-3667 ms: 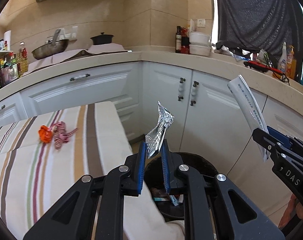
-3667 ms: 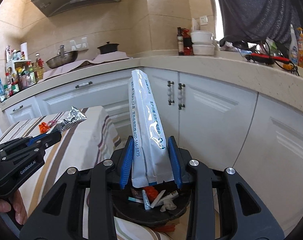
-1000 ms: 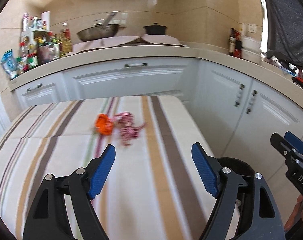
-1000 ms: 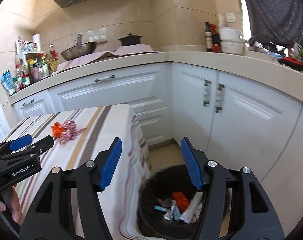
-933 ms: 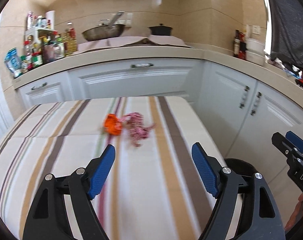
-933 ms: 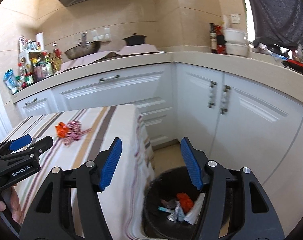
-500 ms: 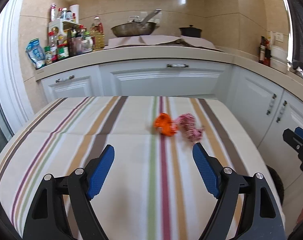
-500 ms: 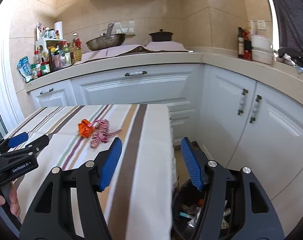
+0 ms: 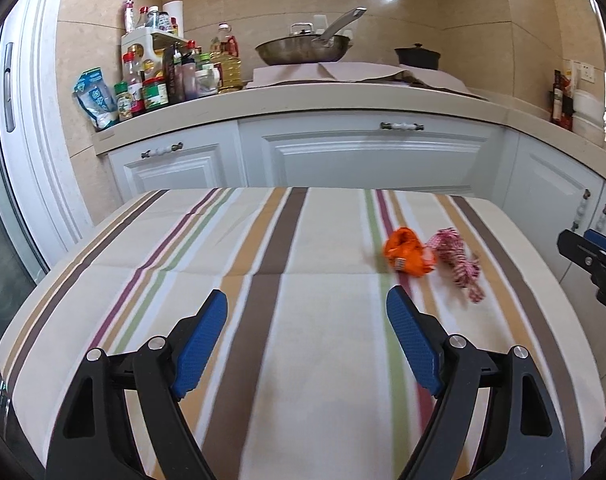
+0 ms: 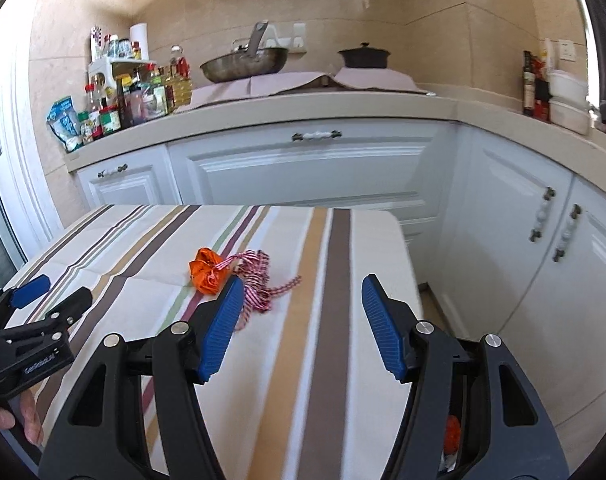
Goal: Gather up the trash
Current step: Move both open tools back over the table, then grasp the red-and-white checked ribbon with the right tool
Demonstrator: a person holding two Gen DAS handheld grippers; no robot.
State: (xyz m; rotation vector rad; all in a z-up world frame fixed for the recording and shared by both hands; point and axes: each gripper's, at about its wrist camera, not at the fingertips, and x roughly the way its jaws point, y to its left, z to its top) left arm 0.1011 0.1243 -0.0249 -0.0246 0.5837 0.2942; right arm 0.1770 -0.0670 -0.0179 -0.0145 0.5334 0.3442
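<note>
Hovering both grippers over the striped tablecloth [image 9: 311,240], nothing in either one.

My left gripper [image 9: 307,332] and right gripper [image 10: 299,316] are both spread wide; the orange wrapper [image 9: 407,257] and red-white string [image 9: 459,264] lie touching on the cloth, just ahead-right of my left one.

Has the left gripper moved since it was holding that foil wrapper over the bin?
Yes. The left gripper, now open and empty, has swung left from the corner cabinets to over the striped tablecloth, near the orange wrapper.
</note>
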